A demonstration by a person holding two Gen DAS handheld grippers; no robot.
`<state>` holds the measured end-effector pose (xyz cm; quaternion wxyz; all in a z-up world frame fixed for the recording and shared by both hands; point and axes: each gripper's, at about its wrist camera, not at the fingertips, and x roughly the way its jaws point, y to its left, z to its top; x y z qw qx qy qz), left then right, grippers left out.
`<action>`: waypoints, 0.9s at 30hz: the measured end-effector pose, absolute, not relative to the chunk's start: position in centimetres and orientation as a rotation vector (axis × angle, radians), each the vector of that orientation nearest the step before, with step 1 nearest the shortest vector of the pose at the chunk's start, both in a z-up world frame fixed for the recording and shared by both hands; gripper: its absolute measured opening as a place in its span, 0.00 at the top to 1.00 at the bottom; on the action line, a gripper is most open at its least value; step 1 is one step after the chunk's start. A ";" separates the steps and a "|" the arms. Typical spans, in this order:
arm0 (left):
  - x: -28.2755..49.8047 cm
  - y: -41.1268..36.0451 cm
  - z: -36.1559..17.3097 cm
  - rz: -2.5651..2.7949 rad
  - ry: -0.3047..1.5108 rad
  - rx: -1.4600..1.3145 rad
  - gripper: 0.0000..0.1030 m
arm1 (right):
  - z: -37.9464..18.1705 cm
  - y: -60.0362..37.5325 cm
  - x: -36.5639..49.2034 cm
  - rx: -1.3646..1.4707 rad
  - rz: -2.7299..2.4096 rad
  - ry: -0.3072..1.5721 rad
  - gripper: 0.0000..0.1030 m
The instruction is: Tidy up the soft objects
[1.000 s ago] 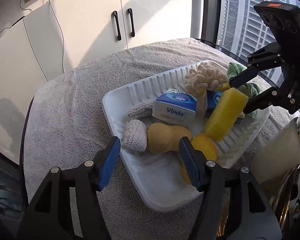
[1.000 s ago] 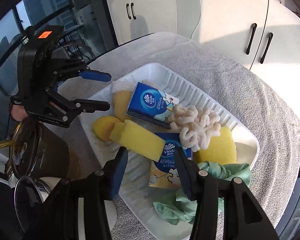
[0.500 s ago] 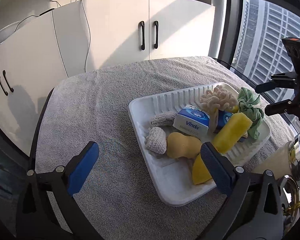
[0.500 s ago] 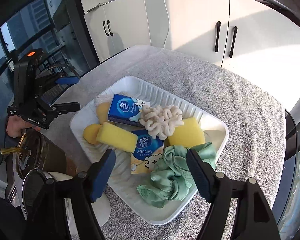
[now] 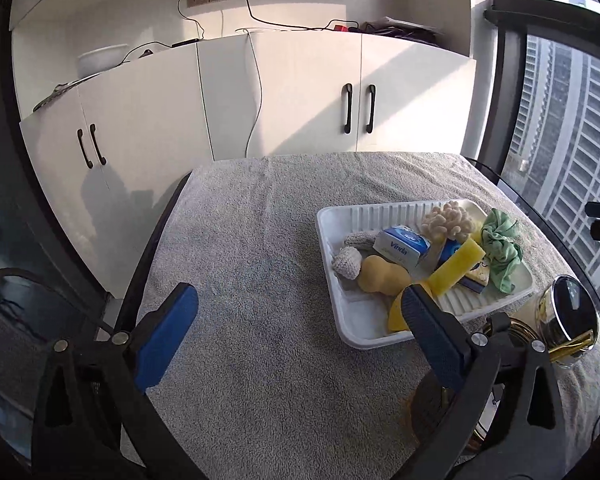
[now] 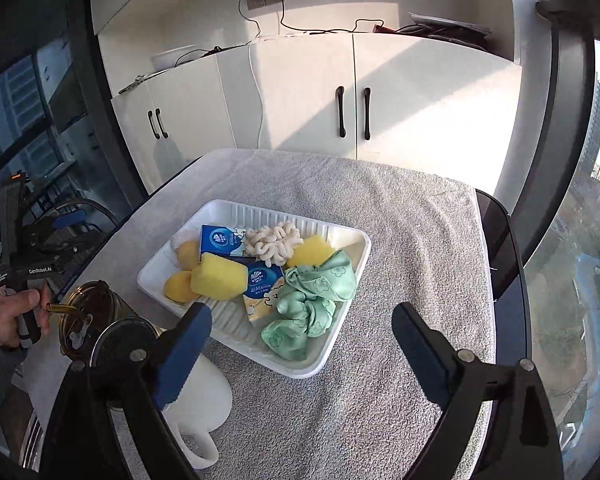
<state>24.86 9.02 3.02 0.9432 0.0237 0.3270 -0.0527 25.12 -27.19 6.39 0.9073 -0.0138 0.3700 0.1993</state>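
Observation:
A white ribbed tray [image 5: 328,224] on the grey towel holds the soft things. In it lie a yellow sponge block [image 5: 456,266], a blue Vinda tissue pack [image 5: 400,246], a cream knobbly sponge [image 5: 446,220], a tan peanut-shaped sponge [image 5: 380,274], a grey knitted piece [image 5: 347,263] and a green cloth [image 5: 500,248]. My left gripper [image 5: 296,312] hangs wide open and empty, back from the tray's near left corner. My right gripper [image 6: 302,320] hovers in front of the tray [image 6: 152,276], above the green cloth [image 6: 312,296]. Its jaws are opening and hold nothing.
A glass jar with a gold lid [image 5: 568,316] and a white mug [image 6: 200,412] stand close to the tray's near side. A hand [image 6: 12,312] holds the left gripper at the table's left. White cabinets [image 5: 300,100] stand behind and windows to the side.
Both grippers drew back and up from the tray and spread their jaws wide. The right fingers left the yellow sponge block lying in the tray, and the left fingers left the tan sponge.

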 end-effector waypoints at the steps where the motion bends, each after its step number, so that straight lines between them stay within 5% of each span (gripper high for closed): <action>1: 23.8 8.8 3.2 -0.117 0.657 0.037 0.00 | 6.5 -27.5 24.0 -0.004 0.397 0.754 0.08; 16: 9.1 5.4 4.3 -0.122 0.627 -0.083 0.00 | 3.8 -24.6 7.6 0.113 0.268 0.720 0.06; 27: 3.5 3.1 5.8 -0.078 0.631 -0.106 0.00 | 8.0 -18.7 -1.7 -0.029 0.151 0.589 0.04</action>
